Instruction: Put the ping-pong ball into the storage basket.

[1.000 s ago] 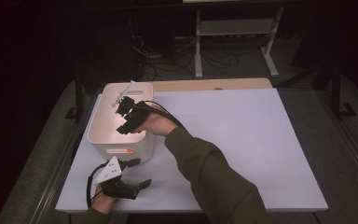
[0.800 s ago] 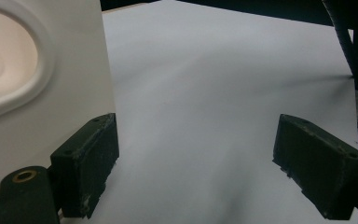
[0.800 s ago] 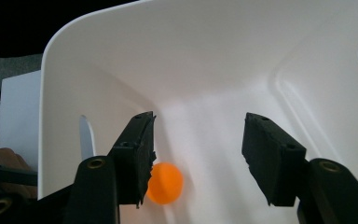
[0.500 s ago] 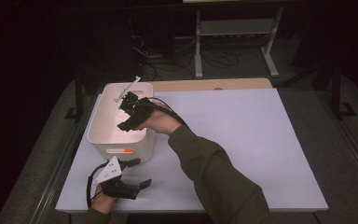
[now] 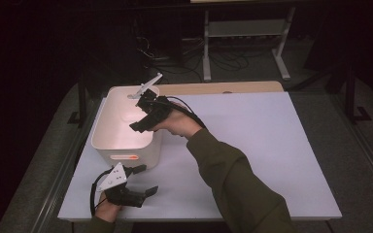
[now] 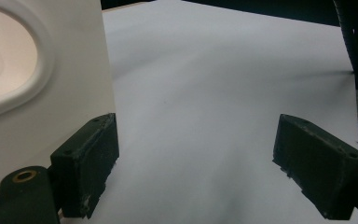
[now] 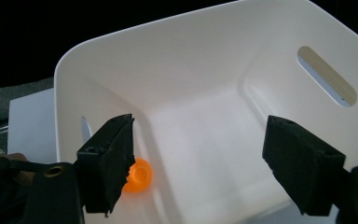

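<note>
Hovering over the white bin, our right tongs have just been opening, empty above the orange ring; our left tongs gape empty on the counter.

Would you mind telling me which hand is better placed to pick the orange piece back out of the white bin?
The right. Its gripper hangs over the white bin, fingers apart, and the orange piece lies on the bin floor beside one finger. The left gripper sits open on the table, outside the bin.

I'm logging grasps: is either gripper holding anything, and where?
Nothing: right gripper open above the orange ring in the white bin; left gripper open, empty.
</note>
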A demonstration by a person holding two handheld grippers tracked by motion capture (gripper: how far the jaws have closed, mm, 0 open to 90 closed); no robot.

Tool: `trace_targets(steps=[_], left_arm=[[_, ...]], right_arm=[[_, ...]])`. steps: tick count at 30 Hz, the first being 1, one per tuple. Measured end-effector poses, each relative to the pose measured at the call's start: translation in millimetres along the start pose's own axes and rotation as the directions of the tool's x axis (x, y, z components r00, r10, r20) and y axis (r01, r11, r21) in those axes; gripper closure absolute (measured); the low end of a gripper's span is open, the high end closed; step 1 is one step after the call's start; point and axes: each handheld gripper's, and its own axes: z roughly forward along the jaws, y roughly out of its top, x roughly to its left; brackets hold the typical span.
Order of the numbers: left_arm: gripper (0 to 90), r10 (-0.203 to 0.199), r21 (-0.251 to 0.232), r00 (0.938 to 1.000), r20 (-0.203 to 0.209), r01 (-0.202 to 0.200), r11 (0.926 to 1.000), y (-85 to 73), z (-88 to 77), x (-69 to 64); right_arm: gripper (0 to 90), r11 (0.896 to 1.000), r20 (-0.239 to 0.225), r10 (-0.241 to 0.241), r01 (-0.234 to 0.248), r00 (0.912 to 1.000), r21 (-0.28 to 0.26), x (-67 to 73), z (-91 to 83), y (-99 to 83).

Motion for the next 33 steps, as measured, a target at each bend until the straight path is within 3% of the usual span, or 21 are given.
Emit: trace_targets(steps=[15,33], left_arm=[[14.1,-0.004,0.003,1.0,0.001,0.004,1.0,0.1,0.4,0.1],[14.1,-0.002,0.005,1.0,0.001,0.002,1.0,0.1,0.3,0.1]], right_arm=[[17.4,0.999,0.027,0.025,-0.025,0.9993,-0.03,-13.9,-27.8,-24.3],[16.4,0.998,0.036,0.054,-0.052,0.9979,-0.038,-20.8,-35.0,-55.6]])
